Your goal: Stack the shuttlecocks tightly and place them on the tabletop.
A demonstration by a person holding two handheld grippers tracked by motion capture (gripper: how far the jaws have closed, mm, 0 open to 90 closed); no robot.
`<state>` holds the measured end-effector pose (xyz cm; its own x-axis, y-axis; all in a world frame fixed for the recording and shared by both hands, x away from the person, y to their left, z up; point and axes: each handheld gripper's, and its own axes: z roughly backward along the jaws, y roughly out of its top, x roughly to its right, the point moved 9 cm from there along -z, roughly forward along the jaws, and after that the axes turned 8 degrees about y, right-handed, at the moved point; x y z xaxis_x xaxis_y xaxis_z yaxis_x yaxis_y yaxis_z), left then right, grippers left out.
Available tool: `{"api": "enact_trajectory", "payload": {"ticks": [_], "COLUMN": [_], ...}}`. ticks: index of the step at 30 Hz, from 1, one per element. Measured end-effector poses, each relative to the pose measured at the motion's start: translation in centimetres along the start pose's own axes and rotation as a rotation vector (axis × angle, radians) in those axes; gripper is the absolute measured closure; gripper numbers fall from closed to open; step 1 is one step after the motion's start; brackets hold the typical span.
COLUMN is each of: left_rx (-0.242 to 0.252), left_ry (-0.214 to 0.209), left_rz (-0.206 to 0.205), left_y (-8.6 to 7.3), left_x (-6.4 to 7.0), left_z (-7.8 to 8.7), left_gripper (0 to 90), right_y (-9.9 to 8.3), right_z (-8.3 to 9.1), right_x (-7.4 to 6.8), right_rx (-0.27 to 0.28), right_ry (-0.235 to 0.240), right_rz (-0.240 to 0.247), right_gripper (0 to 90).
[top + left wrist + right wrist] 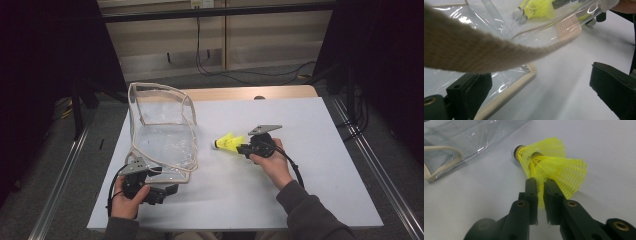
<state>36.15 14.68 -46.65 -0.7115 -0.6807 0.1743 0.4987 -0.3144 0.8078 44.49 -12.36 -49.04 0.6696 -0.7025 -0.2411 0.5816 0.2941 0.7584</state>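
The right claw [541, 182] pinches only the thin skirt of the yellow shuttlecocks [229, 141] just above the tabletop [310, 150] beside the clear bag [162, 135], so they may slip out, while the left claw [541, 82] stands released under the bag's strap [474, 53].

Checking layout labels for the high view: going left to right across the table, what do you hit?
Left gripper with black jaws → clear plastic bag with beige webbing trim → yellow mesh-skirted shuttlecocks with white tips → right gripper, pinching the shuttlecock skirt.
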Motion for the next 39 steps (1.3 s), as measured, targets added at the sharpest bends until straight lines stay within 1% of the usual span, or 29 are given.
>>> {"api": "enact_trajectory", "payload": {"ticks": [2, 3, 5, 7, 10, 12, 14, 15, 17, 20, 24, 27, 29, 31, 34, 37, 39], "left_rx": [0.000, 0.000, 0.000, 0.001, 0.000, 0.000, -0.001, 0.001, 0.000, 0.000, -0.002, -0.004, -0.004, -0.004, -0.001, -0.005, 0.002], "left_ry": [-0.001, 0.000, 0.000, 0.000, 0.001, 0.001, 0.002, 0.002, 0.003, 0.003, 0.003, 0.003, 0.005, 0.004, 0.003, 0.000, 0.004], "left_rz": [-0.001, -0.001, -0.001, -0.001, -0.001, -0.002, -0.003, -0.002, -0.001, -0.001, -0.001, -0.002, -0.001, -0.002, 0.000, -0.001, 0.002], "left_y": [0.0, 0.0, 0.0, 0.0, 0.0, 0.0, 0.0, 0.0, 0.0, 0.0, 0.0, 0.0, 0.0, 0.0, 0.0, 0.0, 0.0], "left_x": [0.0, 0.0, 0.0, 0.0, 0.0, 0.0, 0.0, 0.0, 0.0, 0.0, 0.0, 0.0, 0.0, 0.0, 0.0, 0.0, 0.0], "left_z": [0.0, 0.0, 0.0, 0.0, 0.0, 0.0, 0.0, 0.0, 0.0, 0.0, 0.0, 0.0, 0.0, 0.0, 0.0, 0.1, 0.0], "left_gripper": [4.2, 4.2, 4.2, 4.2, 4.3, 4.3, 4.2, 4.3, 4.2, 4.2, 4.2, 4.2, 4.2, 4.3, 4.3, 4.2, 4.2], "right_y": [0.0, 0.0, 0.1, 0.1, -0.1, -0.2, -0.4, -0.4, -0.5, -0.6, -0.8, -1.0, -0.9, -0.9, -1.0, -1.2, -1.4], "right_z": [0.1, 0.2, 0.5, 0.9, 1.5, 1.8, 2.1, 2.2, 2.6, 3.1, 3.9, 4.4, 4.8, 5.2, 5.8, 6.4, 6.8], "right_x": [0.1, 0.2, 0.2, 0.3, 0.4, 0.5, 0.5, 0.5, 0.5, 0.5, 0.7, 0.8, 0.8, 0.9, 1.3, 1.8, 2.0], "right_rx": [0.000, 0.002, 0.006, 0.003, 0.002, 0.002, 0.000, -0.004, 0.000, 0.008, 0.012, 0.005, 0.015, 0.020, 0.026, 0.038, 0.040], "right_ry": [-0.012, -0.013, -0.019, -0.031, -0.043, -0.048, -0.044, -0.047, -0.052, -0.045, -0.057, -0.058, -0.068, -0.069, -0.072, -0.084, -0.081], "right_rz": [0.005, 0.001, -0.006, 0.010, 0.008, 0.009, 0.005, 0.003, 0.021, 0.008, 0.002, 0.009, 0.017, 0.015, 0.003, -0.001, -0.005], "right_gripper": [72.4, 71.1, 64.8, 61.8, 54.6, 51.3, 44.1, 42.2, 40.5, 36.9, 32.7, 30.1, 29.5, 27.5, 23.2, 20.7, 20.1]}}
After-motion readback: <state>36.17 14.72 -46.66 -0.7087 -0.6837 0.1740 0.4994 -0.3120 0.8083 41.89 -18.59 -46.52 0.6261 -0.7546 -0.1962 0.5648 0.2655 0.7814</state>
